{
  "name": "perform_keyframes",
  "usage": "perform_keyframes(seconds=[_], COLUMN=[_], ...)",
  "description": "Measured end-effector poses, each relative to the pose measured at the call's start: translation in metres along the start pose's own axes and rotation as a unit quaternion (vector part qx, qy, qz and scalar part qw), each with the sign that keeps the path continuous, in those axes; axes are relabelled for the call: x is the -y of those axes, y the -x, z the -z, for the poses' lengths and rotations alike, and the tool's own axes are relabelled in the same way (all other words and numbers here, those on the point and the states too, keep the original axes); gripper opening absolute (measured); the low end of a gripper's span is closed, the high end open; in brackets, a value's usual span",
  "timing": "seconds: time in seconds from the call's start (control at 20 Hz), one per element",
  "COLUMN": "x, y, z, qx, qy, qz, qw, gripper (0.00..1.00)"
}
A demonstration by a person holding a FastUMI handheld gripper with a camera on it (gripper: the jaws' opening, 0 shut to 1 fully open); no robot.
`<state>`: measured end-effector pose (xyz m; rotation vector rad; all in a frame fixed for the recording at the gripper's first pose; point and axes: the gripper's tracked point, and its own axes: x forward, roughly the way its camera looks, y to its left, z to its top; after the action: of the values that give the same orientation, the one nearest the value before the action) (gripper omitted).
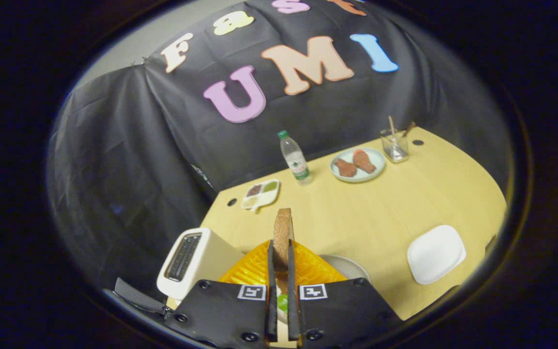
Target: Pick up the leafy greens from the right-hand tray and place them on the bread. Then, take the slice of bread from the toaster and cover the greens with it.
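The gripper pinched the bread slice upright, clear of the toaster, above greens already placed, covering them remaining.

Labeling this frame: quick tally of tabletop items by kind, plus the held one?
Bread slice, clamped in the tool: 1
Toaster: 1
Plates and trays, round plate, white tray, compartment dish, orange tray: 4
Water bottle: 1
Glass: 1
Total: 8

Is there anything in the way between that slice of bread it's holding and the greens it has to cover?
Nothing visible. The gripper is shut on the upright brown bread slice; the green leaves lie right below, between the fingers.
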<state>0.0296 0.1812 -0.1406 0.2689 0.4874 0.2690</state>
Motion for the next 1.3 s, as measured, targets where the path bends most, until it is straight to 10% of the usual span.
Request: perform_keyframes(seconds=[0.35,0.9,1.1,1.3], x=[0.017,0.089,0.095,0.108], y=[-0.009,-0.022,-0.023,-0.02], z=[0.059,0.117,0.125,0.126], qx=[-0.075,-0.142,-0.153,-0.16], qy=[-0.088,0.031,0.055,0.088], qz=[-0.023,0.102,0.114,0.137], qw=[0.993,0.984,0.98,0.974], gripper=[0.11,0.11,0.22,0.55])
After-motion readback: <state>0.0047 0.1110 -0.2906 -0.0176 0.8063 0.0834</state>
